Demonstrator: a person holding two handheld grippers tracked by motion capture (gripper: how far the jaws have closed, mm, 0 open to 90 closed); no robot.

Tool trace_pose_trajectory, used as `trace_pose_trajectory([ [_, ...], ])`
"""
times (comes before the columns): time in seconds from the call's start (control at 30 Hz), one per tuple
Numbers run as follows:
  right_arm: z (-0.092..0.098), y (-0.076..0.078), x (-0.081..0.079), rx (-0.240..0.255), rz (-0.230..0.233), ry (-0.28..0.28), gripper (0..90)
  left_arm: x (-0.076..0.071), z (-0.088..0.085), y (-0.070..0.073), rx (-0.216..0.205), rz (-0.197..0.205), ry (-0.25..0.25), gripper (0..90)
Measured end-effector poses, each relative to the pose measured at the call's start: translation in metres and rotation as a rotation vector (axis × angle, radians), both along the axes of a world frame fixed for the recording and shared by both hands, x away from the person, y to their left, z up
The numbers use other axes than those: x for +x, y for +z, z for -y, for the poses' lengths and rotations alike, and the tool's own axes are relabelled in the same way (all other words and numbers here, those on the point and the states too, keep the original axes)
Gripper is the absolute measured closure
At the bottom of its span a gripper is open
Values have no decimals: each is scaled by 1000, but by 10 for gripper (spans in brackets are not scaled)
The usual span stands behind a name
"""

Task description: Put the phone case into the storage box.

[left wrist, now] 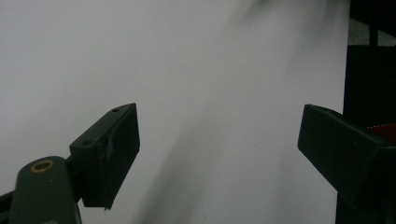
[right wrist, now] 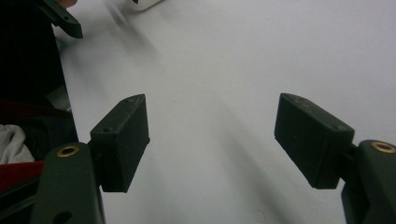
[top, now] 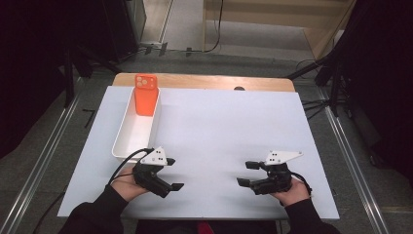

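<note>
No writing, label, brand, number or sign can be read anywhere in these pictures.

Both tools (top: 171,174) (top: 246,173) low, jaws apart

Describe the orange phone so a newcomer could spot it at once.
Start at the white sheet covering the table, then find the long white tray on its left side. The orange phone leans in the tray's far end, camera lenses up, the only brightly coloured thing there.
</note>
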State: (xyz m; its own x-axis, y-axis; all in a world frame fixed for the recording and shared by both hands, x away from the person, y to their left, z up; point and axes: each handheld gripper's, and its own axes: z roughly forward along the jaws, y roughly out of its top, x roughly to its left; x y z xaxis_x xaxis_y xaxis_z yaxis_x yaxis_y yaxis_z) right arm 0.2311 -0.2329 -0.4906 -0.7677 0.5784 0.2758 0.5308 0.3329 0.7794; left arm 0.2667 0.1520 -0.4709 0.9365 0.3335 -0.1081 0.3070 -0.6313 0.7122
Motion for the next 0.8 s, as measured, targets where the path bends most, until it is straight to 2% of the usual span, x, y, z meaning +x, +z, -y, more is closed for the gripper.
trace_pose_trajectory([
  [0.8, -1, 0, 0, -3, 0, 6, 250, -3, -6, -3, 8, 4, 4, 132],
])
